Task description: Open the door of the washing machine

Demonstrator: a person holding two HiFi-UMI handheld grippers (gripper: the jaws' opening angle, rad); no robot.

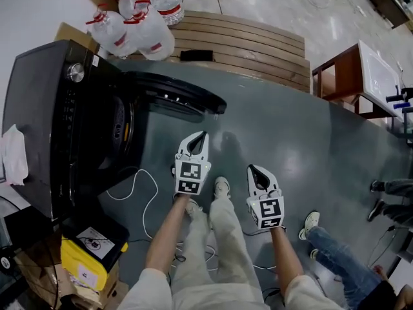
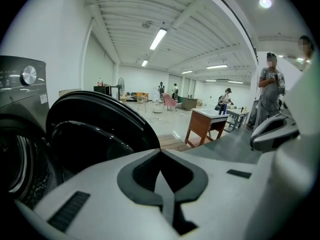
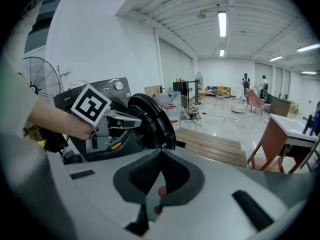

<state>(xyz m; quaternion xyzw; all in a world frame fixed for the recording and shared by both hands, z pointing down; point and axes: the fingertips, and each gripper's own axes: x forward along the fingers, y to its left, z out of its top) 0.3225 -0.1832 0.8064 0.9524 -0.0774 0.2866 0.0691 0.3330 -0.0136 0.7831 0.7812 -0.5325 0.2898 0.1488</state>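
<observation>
The black washing machine [image 1: 45, 108] stands at the left of the head view. Its round door [image 1: 174, 95] is swung out open over the grey floor, and the drum opening shows behind it. My left gripper [image 1: 201, 135] hangs just below the door's free edge, apart from it, jaws shut on nothing. In the left gripper view the door [image 2: 95, 129] fills the left, beyond the closed left gripper [image 2: 160, 151]. My right gripper [image 1: 252, 169] is farther right and lower, also shut and empty. The right gripper view shows the right gripper [image 3: 161, 151], with the left gripper [image 3: 136, 118] in front of the door [image 3: 150, 119].
Several water bottles [image 1: 139, 24] stand behind the machine beside a wooden pallet [image 1: 245, 44]. A wooden table [image 1: 361, 76] is at the right. A yellow box [image 1: 90, 257] and a white cable [image 1: 139, 192] lie near the machine's front. Another person's legs [image 1: 342, 250] are at the lower right.
</observation>
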